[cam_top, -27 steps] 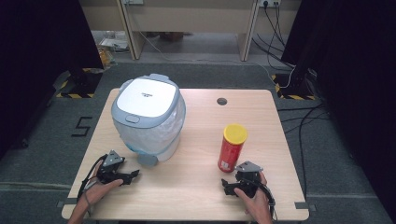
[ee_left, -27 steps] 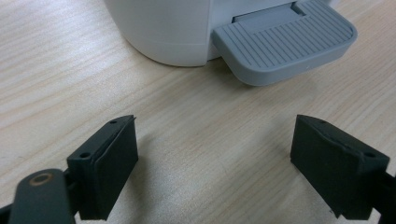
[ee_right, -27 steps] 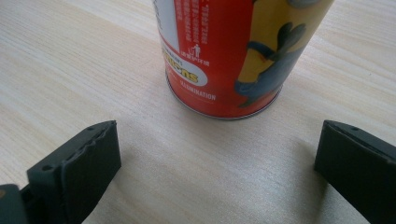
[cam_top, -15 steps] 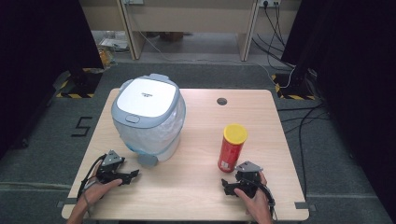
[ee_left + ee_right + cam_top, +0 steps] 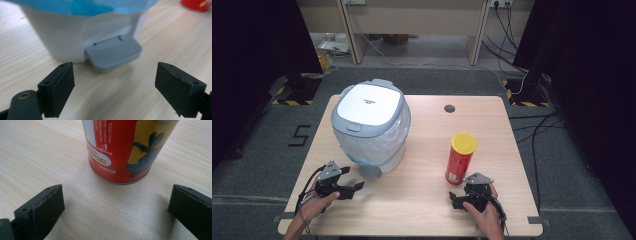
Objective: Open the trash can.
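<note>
A white pedal bin (image 5: 371,127) with a grey lid and a blue liner stands upright on the left half of the wooden table (image 5: 422,200). Its grey foot pedal (image 5: 113,53) juts out low at the front. My left gripper (image 5: 357,187) lies on the table just short of the pedal, jaws wide open and empty. A red canister with a yellow lid (image 5: 460,158) stands upright to the right of centre; its red and yellow printed wall (image 5: 125,147) rises close ahead. My right gripper (image 5: 454,200) rests near the front edge just short of the canister, open, nothing between its jaws.
A round cable hole (image 5: 449,108) sits near the table's far edge. Bare wood lies between bin and canister and along the right side. Dark curtains and floor cables (image 5: 532,130) flank the table. A wooden cabinet (image 5: 412,25) stands beyond it.
</note>
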### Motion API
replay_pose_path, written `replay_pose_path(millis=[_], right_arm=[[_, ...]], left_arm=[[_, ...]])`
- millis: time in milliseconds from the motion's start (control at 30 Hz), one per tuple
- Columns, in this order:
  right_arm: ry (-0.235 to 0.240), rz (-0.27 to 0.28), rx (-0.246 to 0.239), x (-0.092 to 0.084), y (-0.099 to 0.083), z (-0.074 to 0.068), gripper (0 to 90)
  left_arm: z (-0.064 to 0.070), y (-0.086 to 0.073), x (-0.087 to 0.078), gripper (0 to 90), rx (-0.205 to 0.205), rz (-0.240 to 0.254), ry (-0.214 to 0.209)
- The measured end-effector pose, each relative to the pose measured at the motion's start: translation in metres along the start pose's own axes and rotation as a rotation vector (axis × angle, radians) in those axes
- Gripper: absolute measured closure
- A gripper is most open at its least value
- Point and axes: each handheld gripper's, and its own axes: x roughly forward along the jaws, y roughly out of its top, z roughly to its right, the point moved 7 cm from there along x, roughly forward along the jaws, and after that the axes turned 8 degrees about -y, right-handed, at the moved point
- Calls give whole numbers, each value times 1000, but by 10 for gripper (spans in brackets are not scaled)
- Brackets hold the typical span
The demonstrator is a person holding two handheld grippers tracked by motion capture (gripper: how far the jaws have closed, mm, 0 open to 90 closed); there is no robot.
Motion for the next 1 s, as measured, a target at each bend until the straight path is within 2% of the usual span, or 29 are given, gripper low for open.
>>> replay_pose_path(millis=[100, 233, 300, 400, 533, 800, 1000], right_arm=[[1, 0, -1, 0, 0, 0, 5], [1, 0, -1, 0, 0, 0, 5], [1, 0, -1, 0, 0, 0, 5], [1, 0, -1, 0, 0, 0, 5], [2, 0, -1, 0, 0, 0, 5], [3, 0, -4, 0, 0, 0, 5], [4, 1, -4, 0, 0, 0, 5]], left_arm=[[7, 5, 2, 160, -2, 35, -28], [15, 10, 5, 165, 16, 49, -41], [25, 14, 12, 166, 27, 55, -56], [31, 15, 19, 170, 42, 48, -69], [40, 14, 32, 175, 61, 16, -83], [40, 13, 42, 175, 69, -4, -73], [42, 10, 46, 183, 140, -40, -37]])
